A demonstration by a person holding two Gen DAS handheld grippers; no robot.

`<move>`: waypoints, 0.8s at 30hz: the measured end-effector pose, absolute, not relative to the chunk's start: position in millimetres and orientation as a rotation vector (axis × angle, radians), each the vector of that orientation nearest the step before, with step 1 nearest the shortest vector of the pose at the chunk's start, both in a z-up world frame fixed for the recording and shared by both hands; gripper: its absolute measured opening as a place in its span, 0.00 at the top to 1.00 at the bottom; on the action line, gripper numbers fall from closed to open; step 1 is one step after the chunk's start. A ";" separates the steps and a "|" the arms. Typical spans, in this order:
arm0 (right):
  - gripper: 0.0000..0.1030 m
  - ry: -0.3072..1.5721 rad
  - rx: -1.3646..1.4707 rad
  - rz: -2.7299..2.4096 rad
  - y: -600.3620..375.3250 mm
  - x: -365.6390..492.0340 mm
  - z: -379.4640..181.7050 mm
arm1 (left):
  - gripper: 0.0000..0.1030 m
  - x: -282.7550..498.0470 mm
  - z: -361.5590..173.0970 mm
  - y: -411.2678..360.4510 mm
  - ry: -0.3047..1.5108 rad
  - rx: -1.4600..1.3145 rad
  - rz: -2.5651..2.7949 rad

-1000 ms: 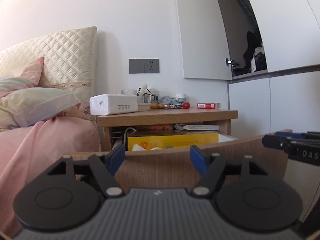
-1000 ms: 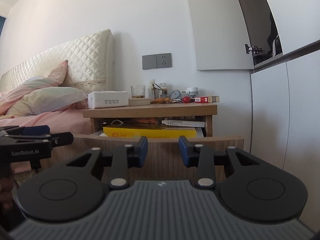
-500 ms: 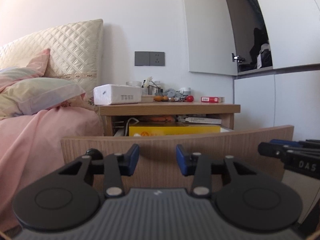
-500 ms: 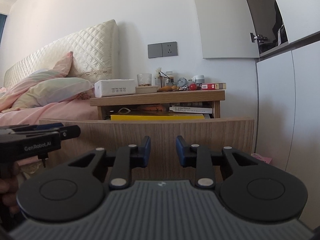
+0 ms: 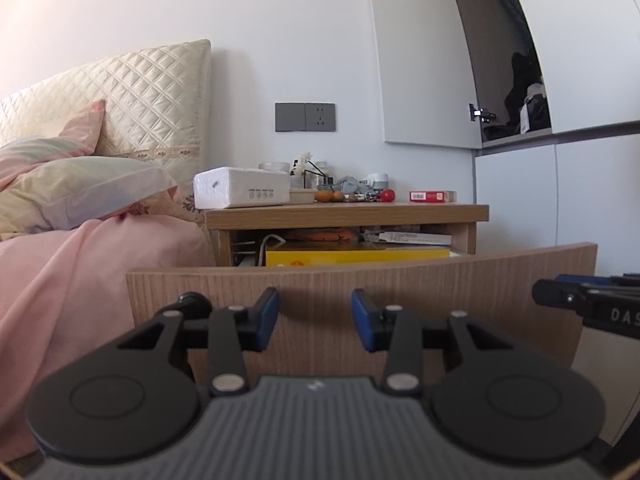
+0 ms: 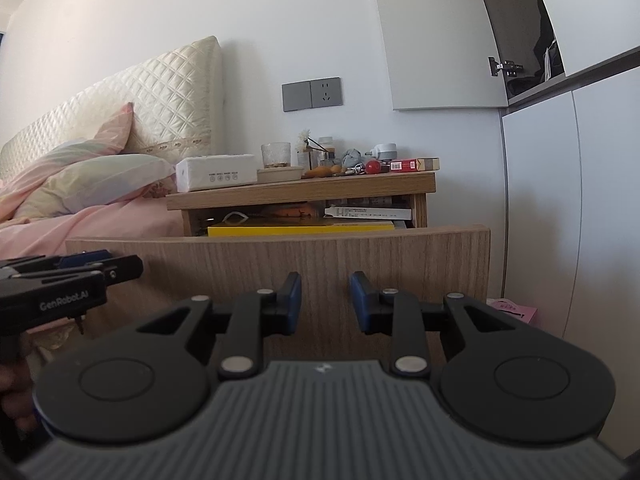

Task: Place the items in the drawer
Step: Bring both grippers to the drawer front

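Before one pulled-out drawer (image 5: 460, 280), two grippers, left gripper (image 5: 315, 320) and right gripper (image 6: 325, 302), hover part-open, empty.

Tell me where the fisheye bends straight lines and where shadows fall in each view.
Left wrist view: the drawer front bows upward at its top edge, the wardrobe door curves, and a soft shadow lies between the left gripper fingers. Right wrist view: the same bowing, with shadow under the nightstand top.

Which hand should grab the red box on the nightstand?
Probably right. The red box sits at the nightstand's right end, on the right gripper's side. The left gripper is beside the bed. Both have open, empty fingers.
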State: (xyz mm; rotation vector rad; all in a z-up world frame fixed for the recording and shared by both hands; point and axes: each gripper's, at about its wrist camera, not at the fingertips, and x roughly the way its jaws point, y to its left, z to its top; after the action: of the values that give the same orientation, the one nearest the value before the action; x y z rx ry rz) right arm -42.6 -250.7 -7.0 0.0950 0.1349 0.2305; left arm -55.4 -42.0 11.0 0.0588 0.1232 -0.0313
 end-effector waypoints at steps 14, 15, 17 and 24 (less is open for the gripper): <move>0.70 0.137 0.087 0.240 -250.6 -38.0 -3.2 | 0.58 -54.3 12.0 -40.8 0.119 0.058 -0.047; 0.70 0.140 0.090 0.242 -250.9 -37.3 -2.5 | 0.58 -54.0 12.4 -40.6 0.120 0.057 -0.049; 0.70 0.144 0.092 0.246 -251.1 -35.8 -1.1 | 0.58 -53.0 13.3 -40.5 0.121 0.055 -0.052; 0.70 0.163 0.090 0.239 -247.8 -29.1 3.2 | 0.58 -48.3 14.2 -40.7 0.129 0.058 -0.052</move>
State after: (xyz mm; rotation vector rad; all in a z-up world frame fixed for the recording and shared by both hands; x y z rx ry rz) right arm -29.1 -247.8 3.2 0.0904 0.1632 0.2394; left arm -48.3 -40.7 14.2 0.0583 0.1285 -0.0517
